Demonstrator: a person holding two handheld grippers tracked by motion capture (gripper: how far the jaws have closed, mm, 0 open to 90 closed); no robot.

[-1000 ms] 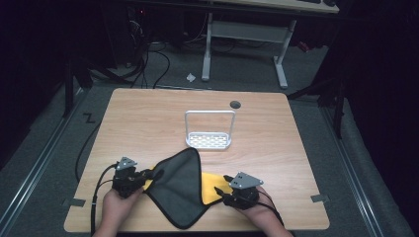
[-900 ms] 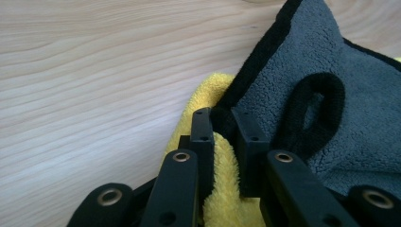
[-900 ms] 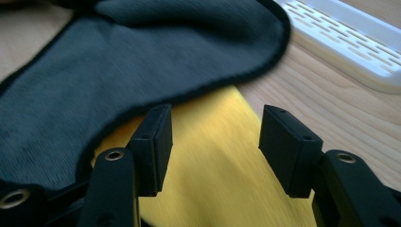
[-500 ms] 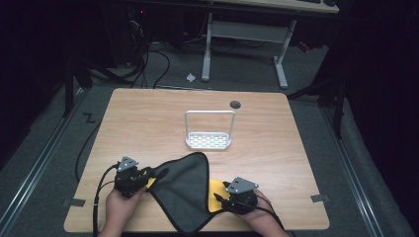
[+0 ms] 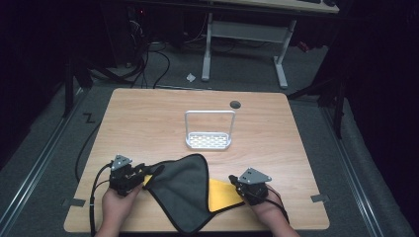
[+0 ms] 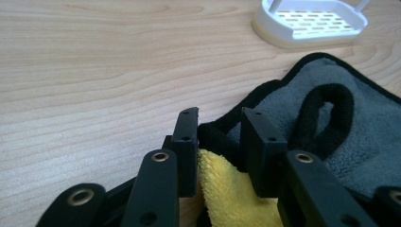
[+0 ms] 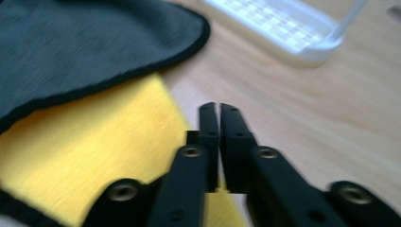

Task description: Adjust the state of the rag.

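A grey cloth (image 5: 185,190) with a black hem and a yellow underside (image 5: 220,195) lies folded near the table's front edge. My left gripper (image 5: 152,173) sits at its left corner. In the left gripper view the jaws (image 6: 220,118) have just been opening and stand apart around the hem and yellow pile (image 6: 222,189), without pressing on them. My right gripper (image 5: 232,180) is at the yellow flap's right edge. Its jaws (image 7: 215,106) have just been closing and now meet over the wood beside the yellow cloth (image 7: 94,146), with nothing seen between the tips.
A white perforated dish with a tall wire handle (image 5: 208,140) stands mid-table beyond the cloth, also seen as the white dish (image 6: 309,23) and the dish (image 7: 279,28). A dark round hole (image 5: 235,104) marks the wooden table (image 5: 148,118) farther back. Dark floor and desk legs lie behind.
The right gripper has drawn back to the right, off the cloth, and its jaws have closed. More yellow now shows beside the grey flap. The left hand has stayed put.
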